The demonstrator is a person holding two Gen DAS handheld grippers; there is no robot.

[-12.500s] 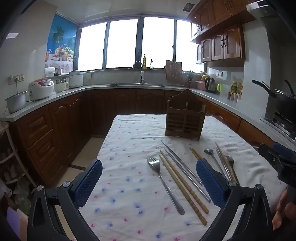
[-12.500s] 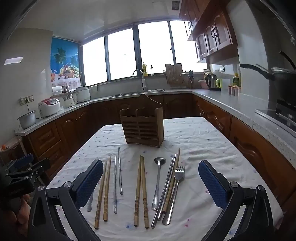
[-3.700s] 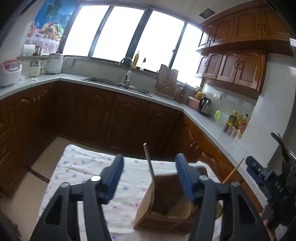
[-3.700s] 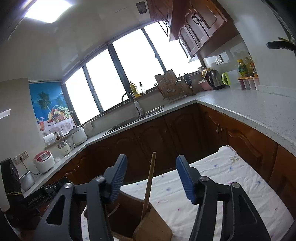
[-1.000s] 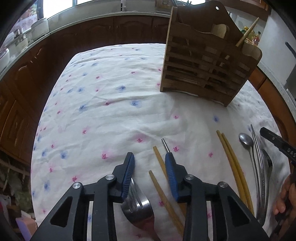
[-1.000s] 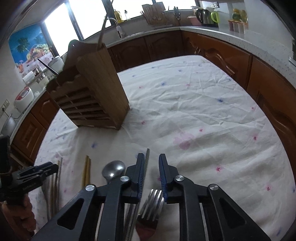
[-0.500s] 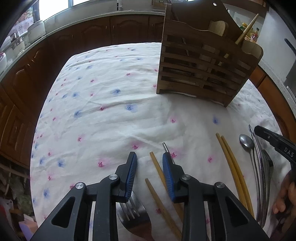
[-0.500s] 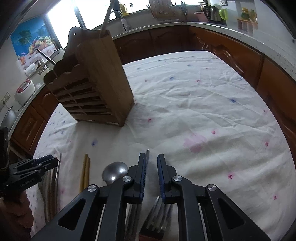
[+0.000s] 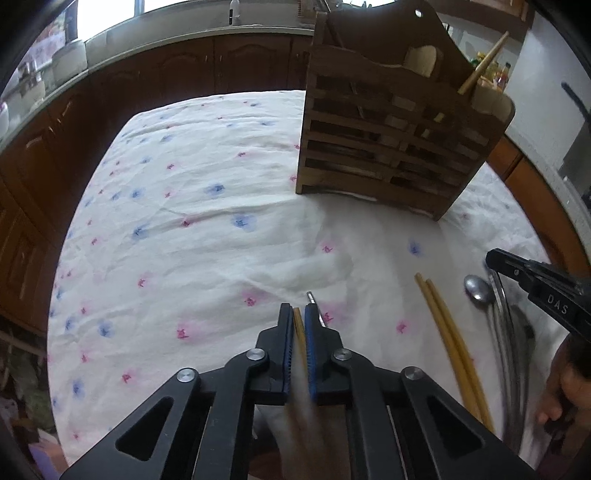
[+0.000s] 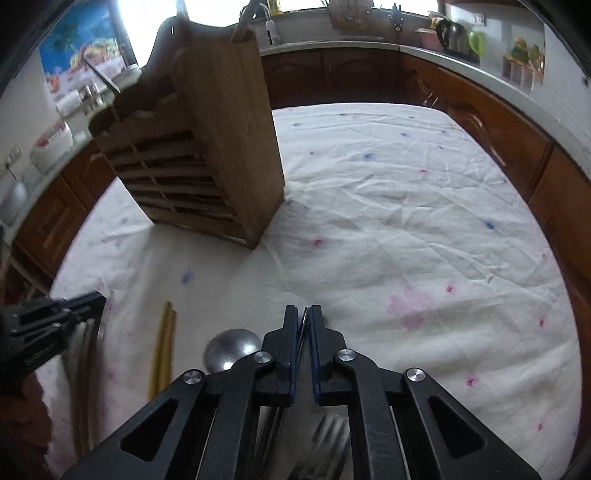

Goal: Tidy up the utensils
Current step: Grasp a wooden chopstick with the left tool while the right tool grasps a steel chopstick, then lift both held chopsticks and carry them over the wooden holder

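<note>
The worktop [image 9: 192, 206] is covered by a white cloth printed with small pink and blue flowers, creased in several places. Dark brown cabinets [image 9: 229, 66] under a pale counter run round the room beyond it, with bright windows above; a kettle [image 10: 448, 31] and jars stand on the counter ahead and to the right of the right tool.

A slatted wooden utensil holder [image 9: 391, 125] stands upright on the cloth, ahead and to the right of the left tool [image 9: 299, 317], ahead and to the left of the right tool [image 10: 305, 317]. One wooden chopstick [image 9: 482, 68] leans out of its right-hand compartment; a metal piece sticks out on the other side.

Left tool: blue pads together, clamped on a wooden chopstick tip [image 9: 297, 321] lying on the cloth. A metal chopstick [image 9: 314, 306] lies just right of its right pad.

Right tool: pads together, clamped on a thin metal chopstick [image 10: 304, 325]. A spoon bowl [image 10: 231, 349] lies just left of it, a pair of yellow chopsticks [image 10: 164, 343] further left, a blurred fork [image 10: 325, 443] beneath its frame.

In the left view the yellow pair, spoon [image 9: 478, 290] and further metal utensils lie to the right, beside the person's hand [image 9: 565, 391].
</note>
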